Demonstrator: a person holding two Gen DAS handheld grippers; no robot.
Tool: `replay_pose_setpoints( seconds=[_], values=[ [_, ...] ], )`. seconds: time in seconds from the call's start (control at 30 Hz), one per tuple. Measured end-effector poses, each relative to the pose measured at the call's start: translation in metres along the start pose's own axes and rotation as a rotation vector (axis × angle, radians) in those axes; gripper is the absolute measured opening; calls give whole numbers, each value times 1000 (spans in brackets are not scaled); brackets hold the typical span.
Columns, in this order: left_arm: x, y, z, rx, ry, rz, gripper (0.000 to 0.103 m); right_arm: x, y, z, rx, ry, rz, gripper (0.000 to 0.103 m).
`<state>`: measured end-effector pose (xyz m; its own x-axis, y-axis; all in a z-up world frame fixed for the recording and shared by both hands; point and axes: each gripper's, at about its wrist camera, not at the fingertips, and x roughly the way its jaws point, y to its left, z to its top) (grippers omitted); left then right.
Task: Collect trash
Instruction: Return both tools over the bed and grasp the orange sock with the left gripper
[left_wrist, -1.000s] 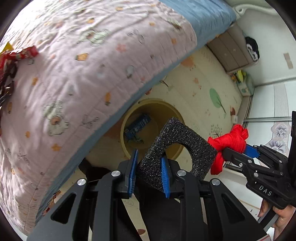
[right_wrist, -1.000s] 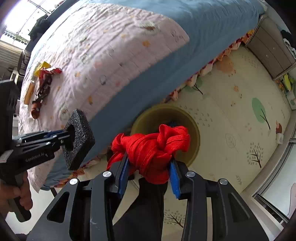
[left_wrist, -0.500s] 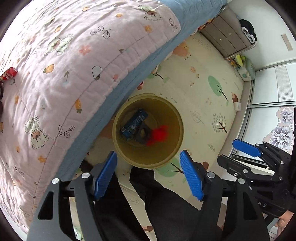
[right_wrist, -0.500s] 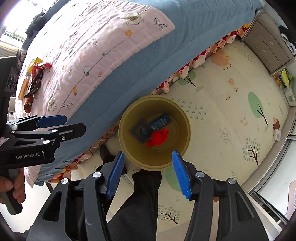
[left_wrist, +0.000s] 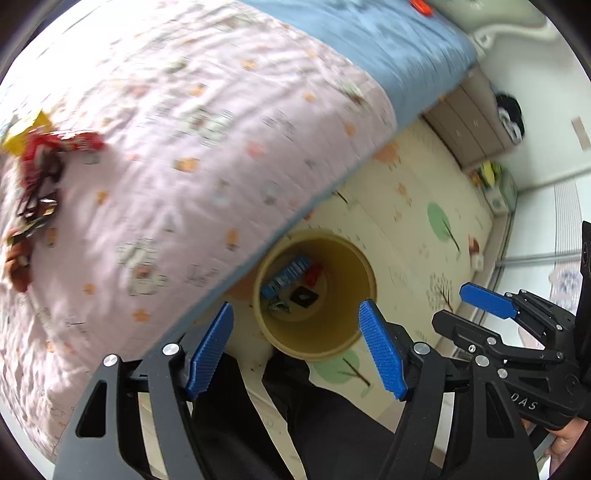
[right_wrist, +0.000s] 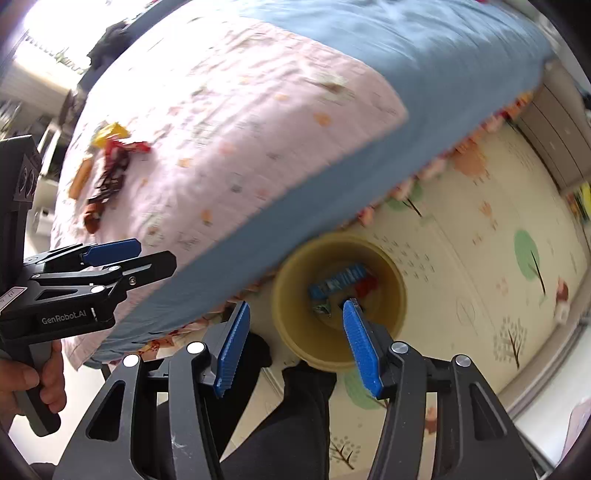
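A yellow bin (left_wrist: 347, 339) stands on the floor at the bed's edge; it also shows in the right wrist view (right_wrist: 397, 295). Inside lie a black foam piece (left_wrist: 303, 296), a red cloth (left_wrist: 313, 275) and a blue wrapper (left_wrist: 284, 277). My left gripper (left_wrist: 295, 347) is open and empty above the bin. My right gripper (right_wrist: 293, 345) is open and empty, also above the bin. A pile of wrappers (left_wrist: 37, 155) lies on the pink quilt at the far left; it also shows in the right wrist view (right_wrist: 107, 166).
The bed with pink quilt (left_wrist: 184, 147) and blue sheet (right_wrist: 406, 55) fills the upper left. A patterned floor mat (left_wrist: 424, 221) lies around the bin. A low drawer unit (left_wrist: 472, 125) stands at the back right. The person's dark trouser leg (right_wrist: 291, 424) is below.
A second ago the left gripper held the black foam and the right held the red cloth. Both opened and dropped them into the bin. Both views have since swung toward the bed.
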<state>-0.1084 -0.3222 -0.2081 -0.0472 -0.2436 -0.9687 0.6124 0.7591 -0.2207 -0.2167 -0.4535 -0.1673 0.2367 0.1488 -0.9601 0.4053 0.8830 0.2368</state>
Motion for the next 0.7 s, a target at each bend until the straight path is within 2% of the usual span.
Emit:
replay_pose_setpoints(
  seconds=[0.2, 0.37, 0.53, 0.7],
  values=[
    [-42, 60, -4, -121, -85, 33, 71, 0, 62, 31, -126, -22, 58, 52],
    [-75, 126, -18, -237, -142, 61, 71, 5, 130, 55, -220, -33, 106, 52],
    [-99, 195, -27, -325, -169, 98, 71, 16, 199, 74, -301, -37, 135, 52],
    [-112, 257, -27, -380, -181, 98, 71, 30, 261, 88, -332, -42, 142, 52]
  ],
)
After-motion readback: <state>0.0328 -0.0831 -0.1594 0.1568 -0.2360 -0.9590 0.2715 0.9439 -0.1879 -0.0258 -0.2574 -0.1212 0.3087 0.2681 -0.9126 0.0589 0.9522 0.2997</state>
